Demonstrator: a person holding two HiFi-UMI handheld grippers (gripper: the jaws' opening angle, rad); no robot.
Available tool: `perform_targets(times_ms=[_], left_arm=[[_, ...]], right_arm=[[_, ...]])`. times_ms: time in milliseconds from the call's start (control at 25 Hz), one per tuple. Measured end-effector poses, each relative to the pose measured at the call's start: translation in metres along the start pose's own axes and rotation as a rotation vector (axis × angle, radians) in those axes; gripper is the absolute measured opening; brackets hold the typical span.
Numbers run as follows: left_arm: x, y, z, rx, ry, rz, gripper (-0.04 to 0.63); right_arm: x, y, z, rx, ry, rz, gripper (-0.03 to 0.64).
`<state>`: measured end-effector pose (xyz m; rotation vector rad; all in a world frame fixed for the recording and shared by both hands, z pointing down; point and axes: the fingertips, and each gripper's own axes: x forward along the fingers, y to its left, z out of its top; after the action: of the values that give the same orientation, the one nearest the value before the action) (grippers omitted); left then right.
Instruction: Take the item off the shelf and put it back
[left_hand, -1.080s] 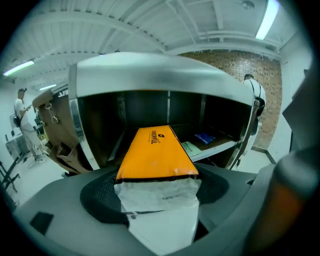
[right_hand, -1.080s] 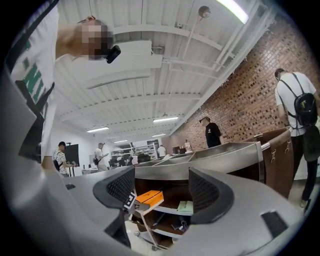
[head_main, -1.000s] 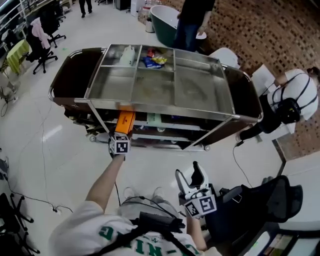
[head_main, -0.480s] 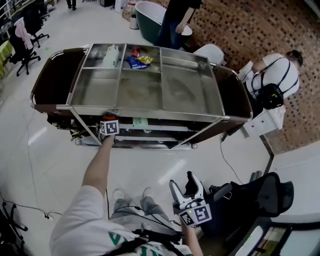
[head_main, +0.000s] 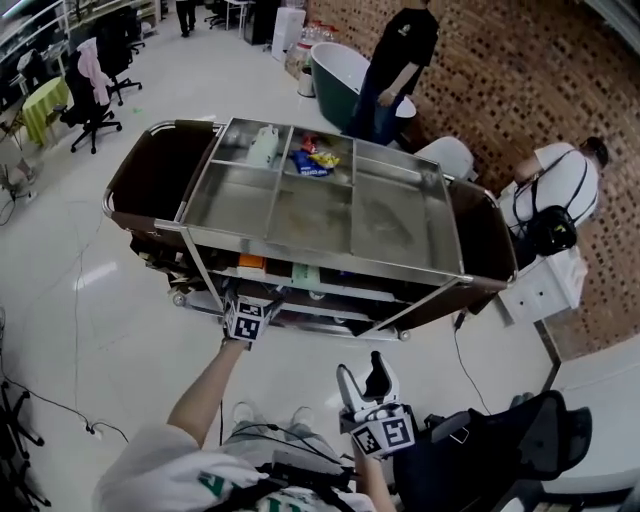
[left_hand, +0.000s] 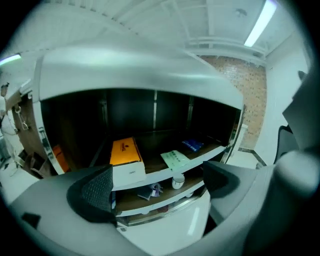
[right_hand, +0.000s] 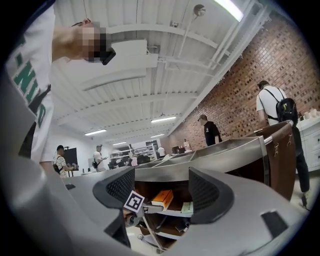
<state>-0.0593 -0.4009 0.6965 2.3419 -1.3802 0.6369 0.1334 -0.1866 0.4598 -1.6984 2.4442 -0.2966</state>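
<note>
Right gripper (head_main: 366, 376) sits nearest, low at the person's side and well short of the cart (head_main: 330, 256). Its jaws are spread with nothing between them. Its own view (right_hand: 162, 187) just looks through the gap at the cart.

Left gripper (head_main: 249, 298) is at the cart's front edge, level with the upper shelf (left_hand: 202, 154). Its jaws (left_hand: 157, 185) are opening and wide apart, with no pad pressing on anything.

Orange box (left_hand: 125, 150) lies flat on that shelf at the cart's left end. Its white end faces out, just behind the left pad in the picture, and it looks clear of the pad. The head view shows the box (head_main: 250, 262) tucked under the cart's top tray.

Change: a second ago the box was out in front of the cart, pinched in the left jaws. Now it is on the shelf and released. So the put-back looks done, judging from how it lies, and only pulling the left gripper away from the cart remains.

Further along the same shelf, toward the cart's middle, are a green packet (left_hand: 175, 159) and then a blue packet (left_hand: 192, 145). A small cup (left_hand: 177, 182) sits on the shelf below.

On the cart's top, at the far side, are snack bags (head_main: 315, 160). Behind the cart a person in black (head_main: 395, 65) stands by the brick wall.
</note>
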Motion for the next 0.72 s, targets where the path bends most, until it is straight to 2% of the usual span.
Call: perform_targets(times_ms=[120,240,400,480,720], left_arm=[[-0.058,-0.033,0.014,0.009,-0.08,-0.031,0.565],[-0.115,-0.048,0.032,0.005,-0.173,-0.024,0.563],[-0.191,-0.06,0.069,0.09,-0.324,0.029,0.563],[-0.224,-0.062,0.085,0.095,-0.391,0.046,0.534],[-0.283,-0.063,0.106,0.118,-0.483,0.093,0.531]], right_arm=[[0.014,0.009,0.006,0.006,-0.026,0.058,0.344],[0.022,0.018,0.01,0.017,-0.044,0.104,0.344],[0.026,0.025,0.013,0.022,-0.058,0.146,0.344],[0.028,0.025,0.016,0.018,-0.069,0.159,0.344],[0.032,0.023,0.028,-0.007,-0.101,0.182,0.344]])
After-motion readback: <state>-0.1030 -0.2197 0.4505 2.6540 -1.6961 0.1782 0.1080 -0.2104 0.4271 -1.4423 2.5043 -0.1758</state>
